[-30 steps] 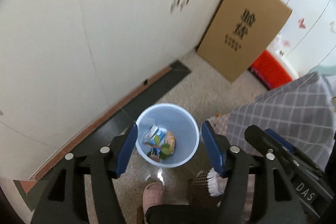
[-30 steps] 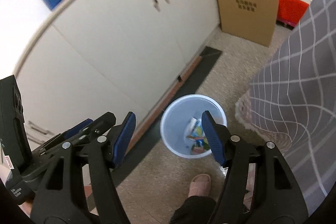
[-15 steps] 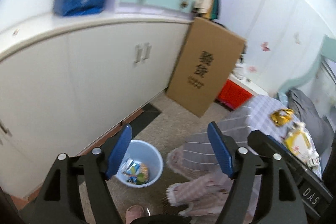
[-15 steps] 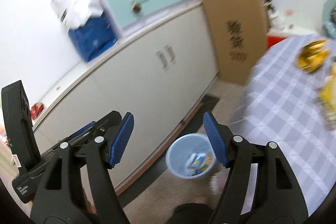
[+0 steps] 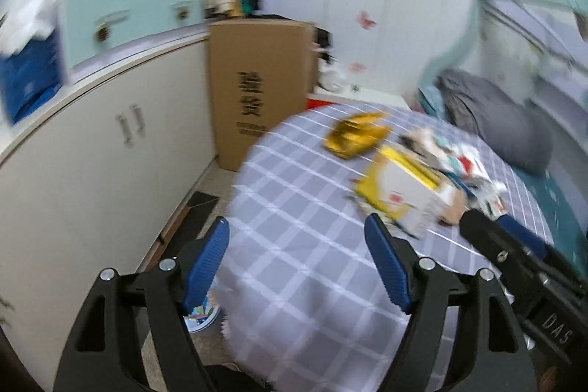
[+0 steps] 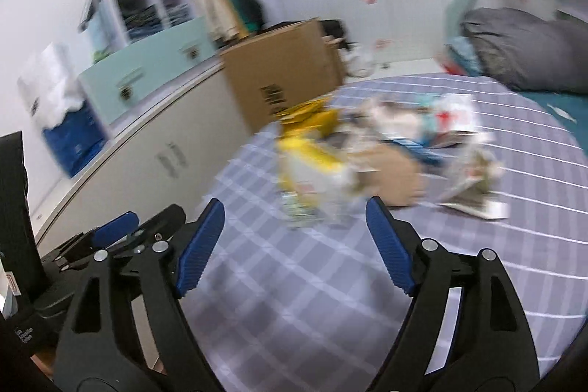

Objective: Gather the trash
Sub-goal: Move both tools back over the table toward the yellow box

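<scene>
A blurred heap of trash lies on a grey checked cover [image 5: 294, 267]. In it are a gold wrapper [image 5: 354, 134], a yellow-and-white packet [image 5: 400, 193] and several smaller wrappers. My left gripper [image 5: 296, 226] hangs open above the cover, short of the packet, with nothing between its fingers. In the right wrist view the yellow packet [image 6: 312, 168], a brown cardboard piece [image 6: 397, 179] and crumpled paper [image 6: 474, 182] lie just beyond my right gripper [image 6: 294, 208]. Its jaws are opening, with nothing between them. The blue bin [image 5: 200, 316] peeks out on the floor behind the left finger.
A tall cardboard box [image 5: 257, 90] leans against the white cabinet [image 5: 92, 171] to the left of the cover. A teal drawer unit [image 5: 128, 13] sits on the cabinet top. A grey pillow [image 5: 503, 120] lies at the far right. The other gripper shows at each view's edge.
Both views swung up and to the right, from the bin on the floor to the checked cover with the trash. The bin dropped to the bottom edge. Both pairs of jaws stand a little wider.
</scene>
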Available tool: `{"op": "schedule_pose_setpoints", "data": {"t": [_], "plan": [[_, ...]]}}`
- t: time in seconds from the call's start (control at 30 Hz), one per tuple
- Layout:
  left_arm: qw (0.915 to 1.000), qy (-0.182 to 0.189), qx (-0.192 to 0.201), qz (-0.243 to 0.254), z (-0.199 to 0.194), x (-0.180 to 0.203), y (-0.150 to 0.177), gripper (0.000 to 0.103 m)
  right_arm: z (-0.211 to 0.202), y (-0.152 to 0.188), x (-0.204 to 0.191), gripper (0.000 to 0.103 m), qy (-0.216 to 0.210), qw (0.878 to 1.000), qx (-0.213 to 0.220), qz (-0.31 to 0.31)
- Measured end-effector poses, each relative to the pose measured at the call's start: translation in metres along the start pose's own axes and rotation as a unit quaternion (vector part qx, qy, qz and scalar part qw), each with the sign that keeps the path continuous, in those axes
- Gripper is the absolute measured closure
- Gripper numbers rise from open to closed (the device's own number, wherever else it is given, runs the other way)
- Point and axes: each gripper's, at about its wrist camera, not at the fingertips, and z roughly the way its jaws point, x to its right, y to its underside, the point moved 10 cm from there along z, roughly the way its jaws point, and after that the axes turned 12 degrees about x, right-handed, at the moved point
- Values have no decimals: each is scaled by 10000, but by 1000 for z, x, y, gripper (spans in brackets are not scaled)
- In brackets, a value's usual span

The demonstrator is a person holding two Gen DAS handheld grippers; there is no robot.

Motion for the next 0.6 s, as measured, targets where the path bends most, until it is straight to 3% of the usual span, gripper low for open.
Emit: {"op": "schedule_pose_setpoints", "data": {"t": [0.2,0.3,0.6], "plan": [[9973,179,-190,687,25,74,15,29,-16,-5,89,17,690,9968,139,386],[9951,104,-185,963,41,89,17,29,-19,-2,122,16,874,9938,107,680],[9885,-270,-293,1456,77,103,21,29,-21,3,153,15,904,9915,86,934]]}}
